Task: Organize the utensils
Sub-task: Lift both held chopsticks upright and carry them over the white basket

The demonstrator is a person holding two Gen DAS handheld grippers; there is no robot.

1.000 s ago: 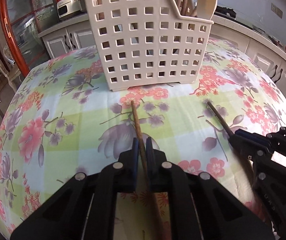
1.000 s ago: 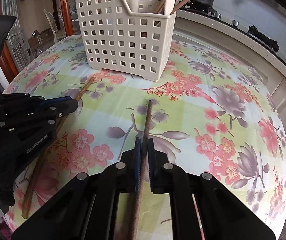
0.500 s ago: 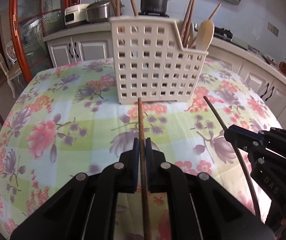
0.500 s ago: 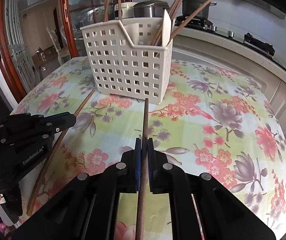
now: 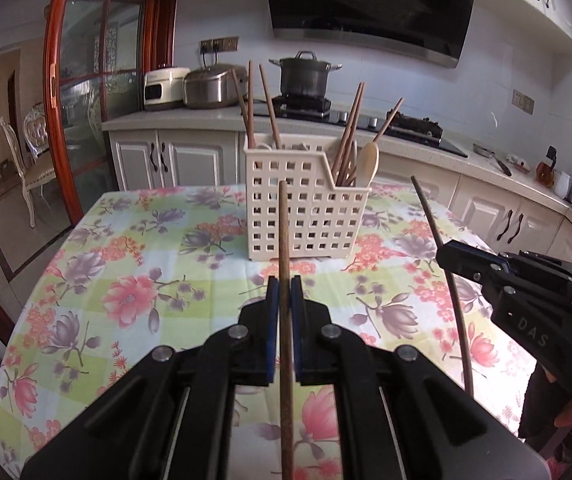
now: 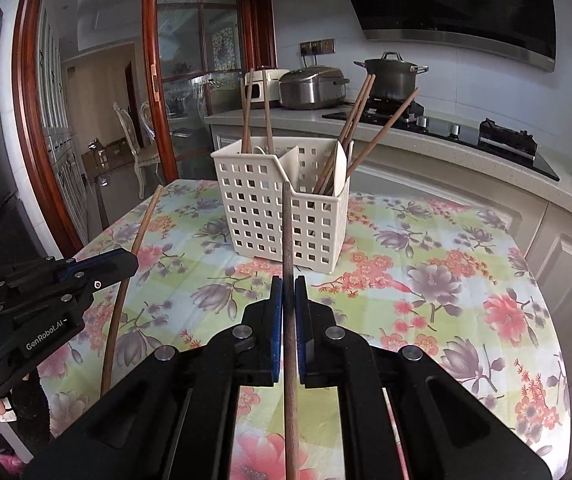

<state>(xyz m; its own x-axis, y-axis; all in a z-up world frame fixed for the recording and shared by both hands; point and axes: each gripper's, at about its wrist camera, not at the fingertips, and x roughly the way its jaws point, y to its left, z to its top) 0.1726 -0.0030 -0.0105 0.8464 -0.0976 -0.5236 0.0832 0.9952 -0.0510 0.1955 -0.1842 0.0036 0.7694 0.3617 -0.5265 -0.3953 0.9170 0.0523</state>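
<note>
A cream perforated utensil basket stands on the floral tablecloth, with several wooden chopsticks and a wooden spoon standing in it. My left gripper is shut on a brown chopstick whose tip points at the basket, held above the table. My right gripper is shut on a darker chopstick, also lifted and aimed at the basket. Each gripper also shows in the other's view: the right gripper at the right, the left gripper at the left.
Behind the table runs a kitchen counter with a rice cooker, a white appliance and a pot on a stove. A glass door with a red frame and a chair lie to the left.
Both grippers have risen off the table with their chopsticks and tilted up, so the basket now sits lower and farther off in both views. Both grips stayed shut.
</note>
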